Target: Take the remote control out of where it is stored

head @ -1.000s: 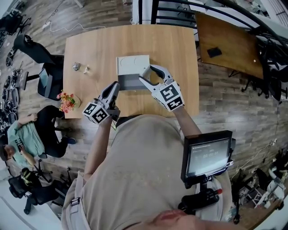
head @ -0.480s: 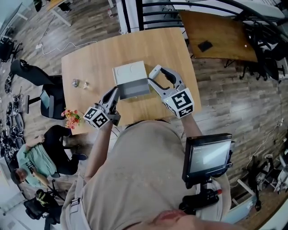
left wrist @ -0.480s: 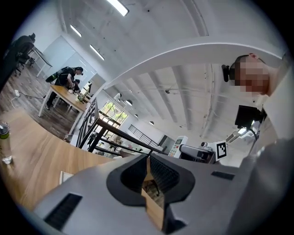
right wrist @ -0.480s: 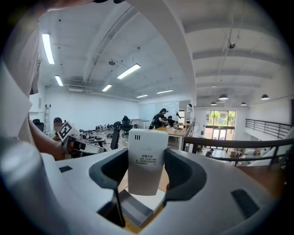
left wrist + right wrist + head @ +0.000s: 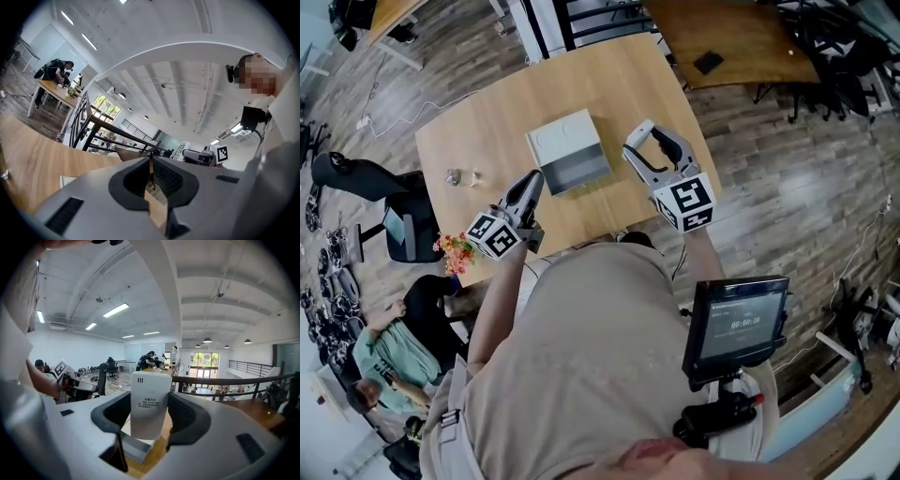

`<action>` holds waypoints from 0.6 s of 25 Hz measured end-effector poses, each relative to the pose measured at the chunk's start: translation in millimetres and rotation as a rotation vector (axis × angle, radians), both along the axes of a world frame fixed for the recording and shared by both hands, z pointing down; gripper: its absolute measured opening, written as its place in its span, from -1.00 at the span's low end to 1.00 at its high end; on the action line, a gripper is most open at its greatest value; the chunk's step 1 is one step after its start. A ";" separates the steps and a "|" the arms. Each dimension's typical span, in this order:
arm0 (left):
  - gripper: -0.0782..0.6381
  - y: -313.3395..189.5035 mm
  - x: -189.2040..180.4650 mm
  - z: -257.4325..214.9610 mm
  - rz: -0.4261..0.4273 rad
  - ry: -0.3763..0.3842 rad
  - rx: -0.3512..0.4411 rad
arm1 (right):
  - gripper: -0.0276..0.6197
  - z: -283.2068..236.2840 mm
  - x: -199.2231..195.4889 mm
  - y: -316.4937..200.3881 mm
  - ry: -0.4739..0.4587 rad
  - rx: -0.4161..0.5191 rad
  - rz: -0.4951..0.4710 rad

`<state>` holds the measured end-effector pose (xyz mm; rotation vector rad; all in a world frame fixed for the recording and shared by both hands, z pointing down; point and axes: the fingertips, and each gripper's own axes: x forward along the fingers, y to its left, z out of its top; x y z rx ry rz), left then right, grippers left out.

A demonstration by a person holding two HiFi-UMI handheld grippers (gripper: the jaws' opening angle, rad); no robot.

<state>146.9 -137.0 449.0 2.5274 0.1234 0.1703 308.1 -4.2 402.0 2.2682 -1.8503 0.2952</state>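
Note:
A white box (image 5: 562, 139) with its grey drawer (image 5: 577, 173) pulled open at the front sits mid-table. My right gripper (image 5: 649, 141) hovers to the right of the box, apart from it. It is shut on a white remote control (image 5: 149, 401), which stands upright between the jaws with small print on its face. Below the remote, the right gripper view shows the open drawer (image 5: 133, 448). My left gripper (image 5: 534, 180) rests near the drawer's front left corner; its jaws (image 5: 151, 161) meet in a line with nothing between them.
The wooden table (image 5: 609, 84) carries two small objects (image 5: 461, 176) at its left side. Flowers (image 5: 455, 251) stand off its near left corner, beside a seated person (image 5: 380, 361). A second, darker table (image 5: 741, 37) stands at the back right. A screen (image 5: 736, 323) hangs near my body.
My right gripper has pulled away from the drawer to the right and risen, with the remote in its jaws. The left gripper has stayed by the box's front left corner.

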 end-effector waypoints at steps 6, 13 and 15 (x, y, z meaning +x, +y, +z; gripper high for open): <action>-0.76 2.9 -8.9 2.3 0.045 -0.009 -0.001 | -0.13 7.1 -8.0 20.4 -0.002 -0.025 0.076; -0.76 7.1 -17.4 12.7 0.085 -0.032 0.016 | -0.13 21.9 -18.8 38.5 -0.003 -0.069 0.130; -0.76 10.1 -19.9 17.9 0.092 -0.039 0.012 | -0.13 29.6 -21.8 43.8 -0.004 -0.087 0.140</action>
